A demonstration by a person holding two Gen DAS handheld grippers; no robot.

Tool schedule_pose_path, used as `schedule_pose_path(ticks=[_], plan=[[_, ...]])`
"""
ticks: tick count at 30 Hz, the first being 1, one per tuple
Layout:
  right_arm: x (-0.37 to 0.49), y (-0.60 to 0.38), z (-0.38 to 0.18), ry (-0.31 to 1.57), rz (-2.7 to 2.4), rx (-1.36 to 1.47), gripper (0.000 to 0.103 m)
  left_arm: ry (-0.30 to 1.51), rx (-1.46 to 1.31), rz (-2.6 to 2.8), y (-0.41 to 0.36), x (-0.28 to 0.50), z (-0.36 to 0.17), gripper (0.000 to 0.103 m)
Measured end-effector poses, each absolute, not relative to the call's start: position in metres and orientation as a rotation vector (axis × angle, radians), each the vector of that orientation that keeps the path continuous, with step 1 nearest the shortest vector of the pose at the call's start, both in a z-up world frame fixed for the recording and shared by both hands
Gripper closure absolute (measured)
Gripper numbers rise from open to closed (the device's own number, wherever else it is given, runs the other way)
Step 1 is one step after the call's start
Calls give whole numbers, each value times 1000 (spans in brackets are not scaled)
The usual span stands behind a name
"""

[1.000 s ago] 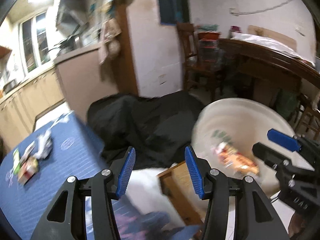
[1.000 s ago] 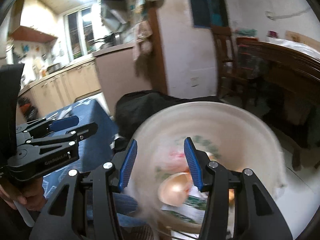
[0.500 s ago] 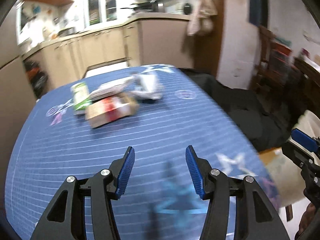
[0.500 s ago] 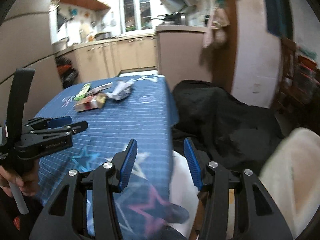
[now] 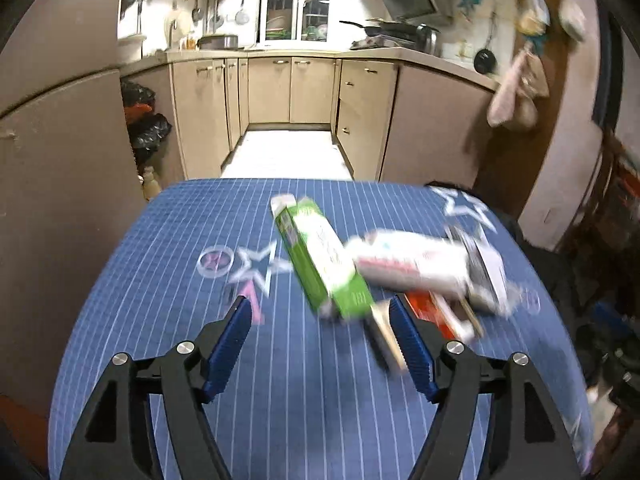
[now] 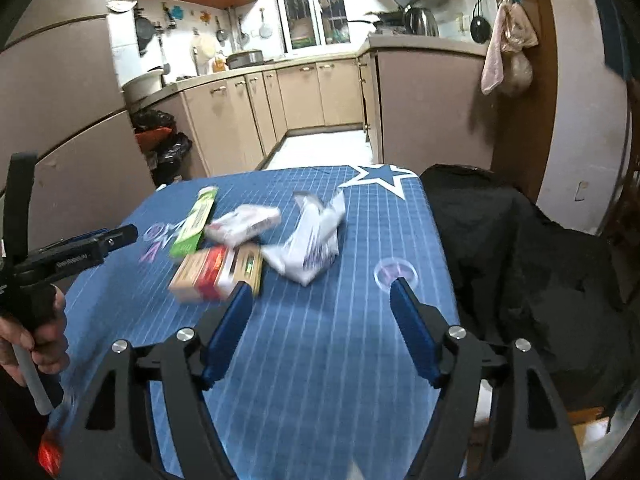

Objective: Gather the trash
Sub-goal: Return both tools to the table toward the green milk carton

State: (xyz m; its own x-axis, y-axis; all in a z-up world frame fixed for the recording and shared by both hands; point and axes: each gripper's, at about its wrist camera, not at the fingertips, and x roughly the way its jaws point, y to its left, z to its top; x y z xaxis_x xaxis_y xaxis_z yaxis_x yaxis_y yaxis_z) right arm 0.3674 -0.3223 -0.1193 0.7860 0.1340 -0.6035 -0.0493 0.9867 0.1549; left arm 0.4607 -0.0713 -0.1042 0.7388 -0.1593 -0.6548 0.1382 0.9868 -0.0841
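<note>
Trash lies in a cluster on the blue star-patterned table [image 5: 160, 320] [image 6: 328, 360]: a long green carton [image 5: 320, 258] [image 6: 194, 222], a white and pink box [image 5: 408, 260] [image 6: 244, 222], a red and tan box [image 5: 434, 314] [image 6: 212, 270] and a crumpled white wrapper [image 5: 486, 268] [image 6: 314, 240]. My left gripper [image 5: 322, 344] hovers just short of the green carton, jaws opening, nothing between them. My right gripper [image 6: 322, 328] hangs over bare cloth short of the red box and wrapper, jaws opening and empty. The left gripper [image 6: 94, 246] also shows at the left edge, held by a hand.
A black cloth-covered seat [image 6: 520, 260] stands right of the table. Beyond the table runs a kitchen aisle [image 5: 286, 152] between beige cabinets [image 5: 292, 88]. Dark trash bags [image 5: 146, 128] sit at the left by a brown fridge-like panel [image 5: 52, 160].
Both grippers have swung away from the white basin and black cloth to face the table and its trash. Both pairs of jaws stand wider than before.
</note>
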Motion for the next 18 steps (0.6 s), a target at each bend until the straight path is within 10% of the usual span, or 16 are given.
schedule_pose_path(ticks=[18], plan=[[468,-305,-166,831,104,182,33,898,-66,-43,-90,601,-163,33]])
